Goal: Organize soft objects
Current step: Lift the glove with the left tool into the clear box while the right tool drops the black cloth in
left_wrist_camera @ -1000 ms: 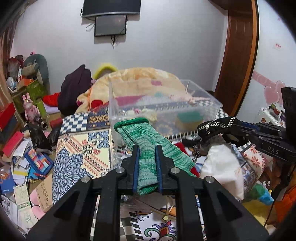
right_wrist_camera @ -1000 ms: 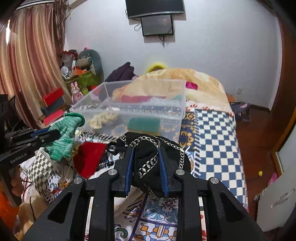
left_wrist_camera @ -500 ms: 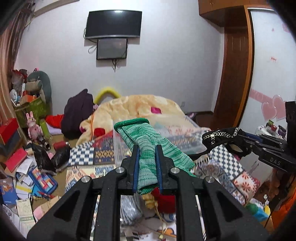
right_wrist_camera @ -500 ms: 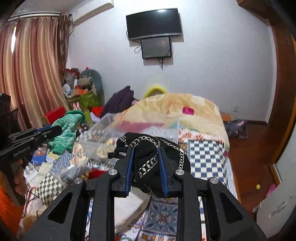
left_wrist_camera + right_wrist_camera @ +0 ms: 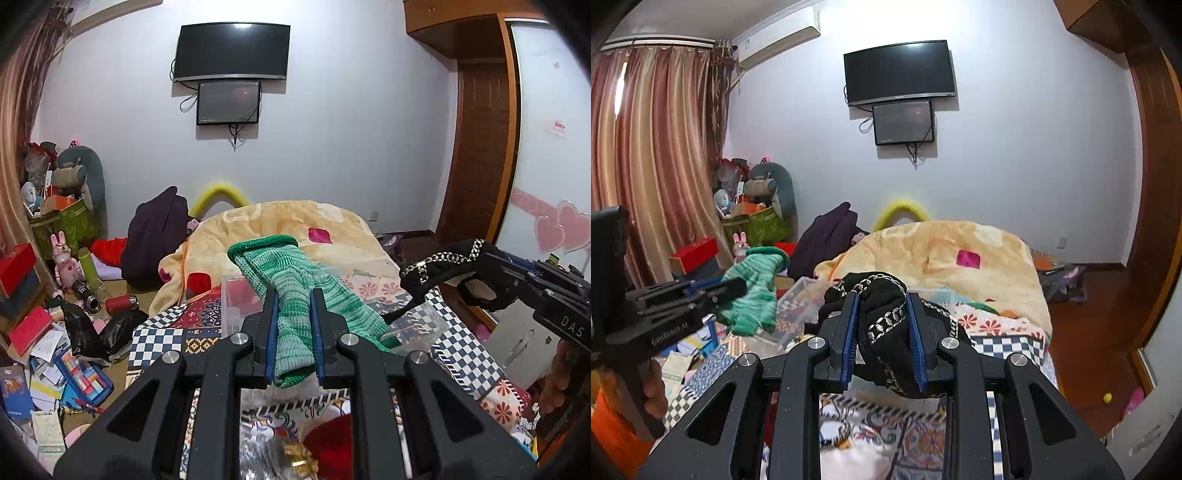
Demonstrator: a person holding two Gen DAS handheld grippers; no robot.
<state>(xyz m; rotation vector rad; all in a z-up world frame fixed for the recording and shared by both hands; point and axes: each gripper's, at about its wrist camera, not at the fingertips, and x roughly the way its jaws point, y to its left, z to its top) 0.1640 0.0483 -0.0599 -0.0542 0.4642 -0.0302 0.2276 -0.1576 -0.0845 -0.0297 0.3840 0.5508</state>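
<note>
My left gripper is shut on a green knitted glove and holds it high above the bed; the glove also shows in the right wrist view. My right gripper is shut on a black fabric item with a silver chain trim, also raised; it shows at the right of the left wrist view. A clear plastic bin sits on the patterned bedspread below and beyond both grippers, mostly hidden behind the held items.
A yellow blanket lies heaped on the bed behind the bin. A dark coat lies at its left. The floor at left is cluttered with books and toys. A wooden door stands at right. Red cloth lies below.
Both grippers have risen and tilted up with their items still held. The bin has dropped low in both views and more of the wall and TV shows.
</note>
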